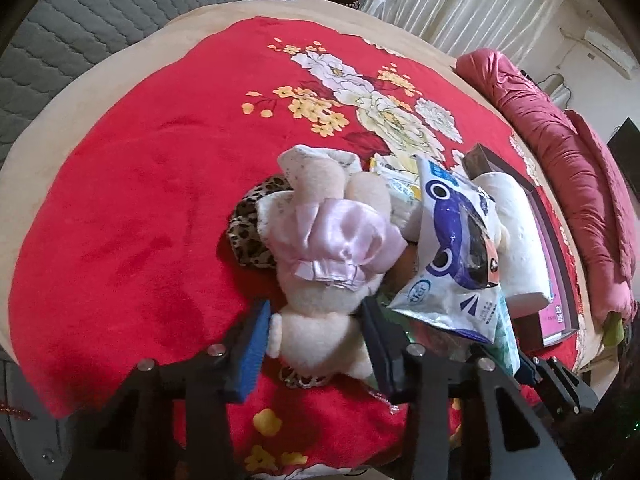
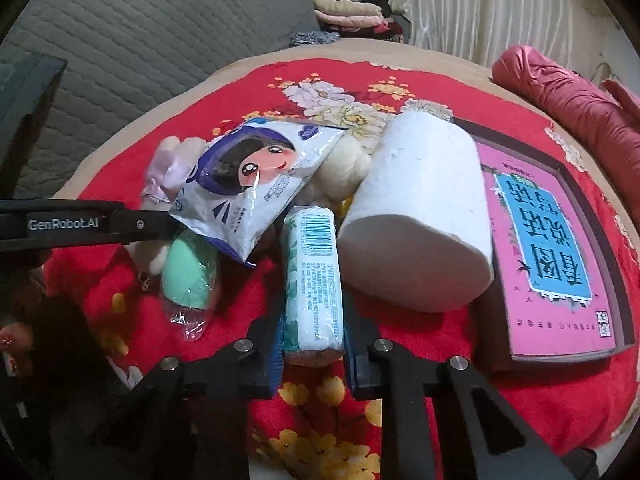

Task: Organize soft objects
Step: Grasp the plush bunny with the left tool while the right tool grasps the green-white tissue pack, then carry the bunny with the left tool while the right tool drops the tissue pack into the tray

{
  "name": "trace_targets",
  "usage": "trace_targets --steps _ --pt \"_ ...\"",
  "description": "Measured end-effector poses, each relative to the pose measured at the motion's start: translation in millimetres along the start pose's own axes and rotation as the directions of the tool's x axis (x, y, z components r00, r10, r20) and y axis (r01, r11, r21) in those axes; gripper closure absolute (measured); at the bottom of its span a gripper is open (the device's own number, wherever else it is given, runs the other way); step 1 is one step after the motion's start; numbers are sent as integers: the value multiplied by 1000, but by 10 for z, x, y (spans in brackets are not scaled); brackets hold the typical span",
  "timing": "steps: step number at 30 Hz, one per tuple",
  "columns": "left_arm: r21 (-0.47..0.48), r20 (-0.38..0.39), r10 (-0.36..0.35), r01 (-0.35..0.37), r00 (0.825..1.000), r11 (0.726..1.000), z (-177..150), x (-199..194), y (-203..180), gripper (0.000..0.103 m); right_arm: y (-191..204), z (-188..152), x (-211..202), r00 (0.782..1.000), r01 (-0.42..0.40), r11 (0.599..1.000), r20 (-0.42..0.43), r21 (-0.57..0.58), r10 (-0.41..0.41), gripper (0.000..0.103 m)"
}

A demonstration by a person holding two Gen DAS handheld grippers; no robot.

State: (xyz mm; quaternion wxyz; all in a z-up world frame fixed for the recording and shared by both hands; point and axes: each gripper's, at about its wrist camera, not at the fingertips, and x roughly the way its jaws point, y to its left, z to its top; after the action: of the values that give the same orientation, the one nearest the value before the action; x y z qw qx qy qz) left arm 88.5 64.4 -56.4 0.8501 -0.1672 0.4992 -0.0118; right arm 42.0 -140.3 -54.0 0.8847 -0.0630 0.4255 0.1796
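Red floral blanket [image 1: 140, 200], pale curtains [image 1: 460, 4]

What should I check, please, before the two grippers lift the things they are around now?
1. Right gripper shut on the tissue pack: ok, both pads press its sides.
2. Left gripper shut on the plush toy: cannot tell, the toy sits between the pads, but how tightly is unclear.
3. Plush toy free of things on top: not ok, the cartoon bag leans beside and partly over it.
4. Tissue pack free of the white roll: cannot tell, they lie very close.
5. Green sponge out of the way: ok, it lies left of the tissue pack.
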Motion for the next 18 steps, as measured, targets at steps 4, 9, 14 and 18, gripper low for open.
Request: trace_targets --steps 4,9,14,18 --pt "-7 11 -40 40 999 999 -1 6 27 66 -50 -15 -67 1000 -20 1000 -3 15 20 79" --pt "-30 64 -61 63 996 998 -32 -116 81 69 -57 -36 -214 1000 -24 1000 20 16 24 79" --pt "-18 82 -79 81 993 997 -76 -262 43 69 -104 -32 -374 998 -40 999 50 37 38 79" --pt "-25 115 -61 64 992 998 -118 -429 80 69 -150 -19 -529 995 -55 997 84 53 51 79"
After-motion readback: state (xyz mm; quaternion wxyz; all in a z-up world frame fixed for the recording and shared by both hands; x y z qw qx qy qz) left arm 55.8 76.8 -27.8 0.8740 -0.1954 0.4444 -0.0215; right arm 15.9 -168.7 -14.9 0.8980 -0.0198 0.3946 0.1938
